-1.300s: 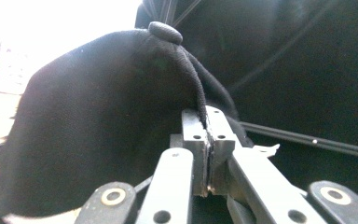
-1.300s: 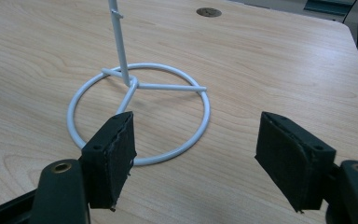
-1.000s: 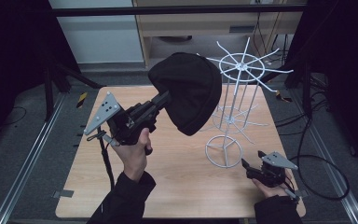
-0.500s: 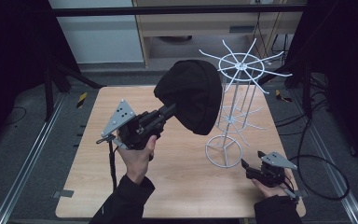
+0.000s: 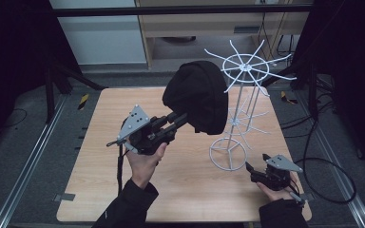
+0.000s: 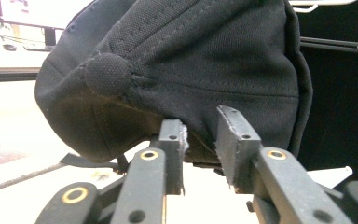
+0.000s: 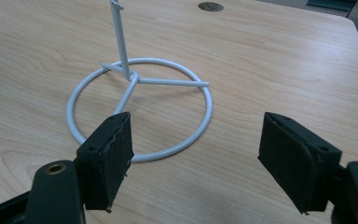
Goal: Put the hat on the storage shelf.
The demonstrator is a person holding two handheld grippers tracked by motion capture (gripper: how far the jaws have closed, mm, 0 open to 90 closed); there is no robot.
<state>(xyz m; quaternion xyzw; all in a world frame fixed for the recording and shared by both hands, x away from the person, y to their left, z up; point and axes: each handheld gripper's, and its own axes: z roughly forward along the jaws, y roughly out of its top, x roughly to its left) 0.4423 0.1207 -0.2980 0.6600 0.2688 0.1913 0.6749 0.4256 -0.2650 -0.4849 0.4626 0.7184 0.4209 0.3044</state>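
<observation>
Now left tongs (image 6: pixel 200 140) parting, cap (image 5: pixel 197 95) on rack (image 5: pixel 242 90)

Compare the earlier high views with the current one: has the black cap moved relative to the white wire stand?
Yes. The black cap has shifted right, toward the white wire stand, and now overlaps its upper spokes. The left gripper jaws have just been opening at its edge.

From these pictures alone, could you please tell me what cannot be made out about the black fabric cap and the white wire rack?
- High view: which arm of the white wire rack bears the black fabric cap; the cap covers it.
- Left gripper view: whether the left gripper, its jaws just opened, touches the cap's rim; the rim is in shadow.
- Right gripper view: the rack's top; the frame's upper edge cuts it off above the right gripper.
</observation>
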